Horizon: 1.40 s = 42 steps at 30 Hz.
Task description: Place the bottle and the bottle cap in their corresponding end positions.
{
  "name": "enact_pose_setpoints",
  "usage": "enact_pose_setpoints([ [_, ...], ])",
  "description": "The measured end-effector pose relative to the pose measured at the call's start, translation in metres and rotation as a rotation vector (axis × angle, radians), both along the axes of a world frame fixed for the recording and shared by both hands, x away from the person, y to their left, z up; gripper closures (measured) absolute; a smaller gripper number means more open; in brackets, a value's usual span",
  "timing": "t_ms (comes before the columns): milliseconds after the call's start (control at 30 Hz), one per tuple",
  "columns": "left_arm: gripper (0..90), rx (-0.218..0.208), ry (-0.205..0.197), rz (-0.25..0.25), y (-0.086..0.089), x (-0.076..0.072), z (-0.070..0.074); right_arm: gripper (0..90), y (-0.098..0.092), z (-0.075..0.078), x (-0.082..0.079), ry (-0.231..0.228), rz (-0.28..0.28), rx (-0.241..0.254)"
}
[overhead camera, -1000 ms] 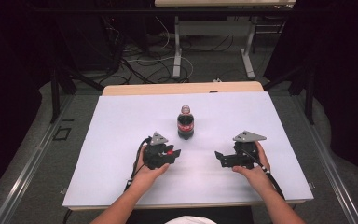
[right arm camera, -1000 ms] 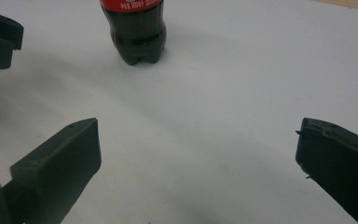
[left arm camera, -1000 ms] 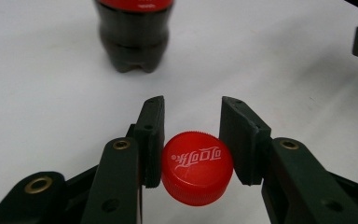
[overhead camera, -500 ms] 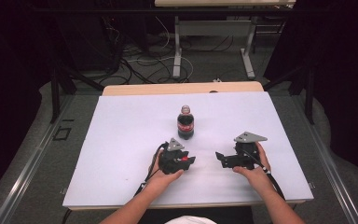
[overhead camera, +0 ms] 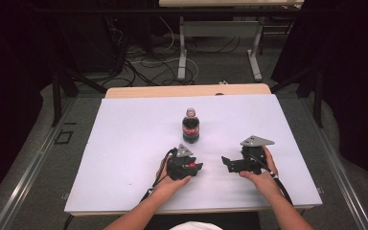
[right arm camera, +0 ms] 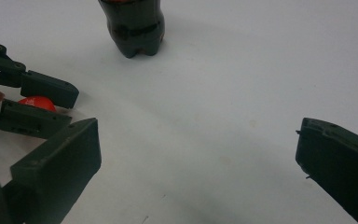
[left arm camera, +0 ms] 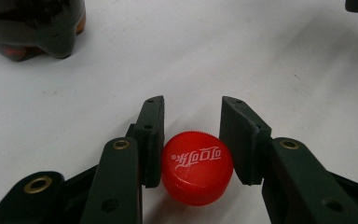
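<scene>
A dark cola bottle (overhead camera: 190, 126) with a red label stands upright mid-table, its neck bare; its base shows in the left gripper view (left arm camera: 32, 23) and the right gripper view (right arm camera: 133, 25). A red screw cap (left arm camera: 197, 167) with white lettering sits between the jaws of my left gripper (left arm camera: 192, 107), low over the white table top and just in front of the bottle. My left gripper (overhead camera: 195, 167) is shut on the cap (right arm camera: 36, 102). To its right, my right gripper (overhead camera: 227, 163) rests by the table top, jaws wide open (right arm camera: 198, 128) and empty, pointing at the left gripper (right arm camera: 70, 108).
A white sheet covers the table (overhead camera: 124, 143), with a wooden edge (overhead camera: 187, 90) at the far side. Beyond it stand desk legs (overhead camera: 182, 48) and floor cables (overhead camera: 143, 57). Both forearms enter from the near edge.
My left gripper has moved right and down toward the table top in front of the bottle, still shut. The right gripper and the bottle have kept still.
</scene>
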<state>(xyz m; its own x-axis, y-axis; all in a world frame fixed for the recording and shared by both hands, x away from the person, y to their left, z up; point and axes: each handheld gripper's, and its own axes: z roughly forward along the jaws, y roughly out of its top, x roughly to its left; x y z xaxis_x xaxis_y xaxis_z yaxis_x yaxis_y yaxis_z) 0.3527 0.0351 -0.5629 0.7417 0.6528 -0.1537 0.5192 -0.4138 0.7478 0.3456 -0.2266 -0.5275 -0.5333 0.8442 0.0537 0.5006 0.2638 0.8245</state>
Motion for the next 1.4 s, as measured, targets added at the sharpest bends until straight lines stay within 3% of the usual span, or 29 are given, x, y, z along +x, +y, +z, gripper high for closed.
enact_pose_setpoints([
  [267, 61.1, 0.017, 0.003, -0.001, -0.001, 0.000, -0.001, 0.0, 0.000, 0.000, -0.001, 0.006, 0.004, 0.000],
  [467, 59.9, 0.003, 0.001, 0.002, -0.001, 0.001, -0.002, 0.0, 0.000, 0.000, -0.001, 0.007, 0.005, 0.002],
  [667, 52.0, 0.008, 0.000, 0.016, 0.001, 0.003, -0.002, 0.0, 0.000, 0.000, -0.001, 0.009, 0.006, 0.001],
  [800, 46.9, 0.005, 0.021, 0.029, 0.005, 0.005, 0.000, 0.0, 0.001, 0.000, -0.001, 0.008, 0.002, 0.006],
  [1000, 40.5, -0.065, 0.022, 0.041, 0.012, 0.006, 0.008, 0.0, 0.001, 0.000, -0.001, 0.009, 0.002, 0.005],
  [1133, 37.2, -0.118, 0.039, 0.078, 0.019, 0.007, 0.017, 0.0, -0.001, -0.001, 0.000, 0.005, 0.003, -0.002],
  [1400, 31.3, -0.136, 0.037, 0.094, 0.037, 0.008, 0.037, 0.0, -0.002, -0.001, 0.000, 0.003, -0.005, -0.001],
])
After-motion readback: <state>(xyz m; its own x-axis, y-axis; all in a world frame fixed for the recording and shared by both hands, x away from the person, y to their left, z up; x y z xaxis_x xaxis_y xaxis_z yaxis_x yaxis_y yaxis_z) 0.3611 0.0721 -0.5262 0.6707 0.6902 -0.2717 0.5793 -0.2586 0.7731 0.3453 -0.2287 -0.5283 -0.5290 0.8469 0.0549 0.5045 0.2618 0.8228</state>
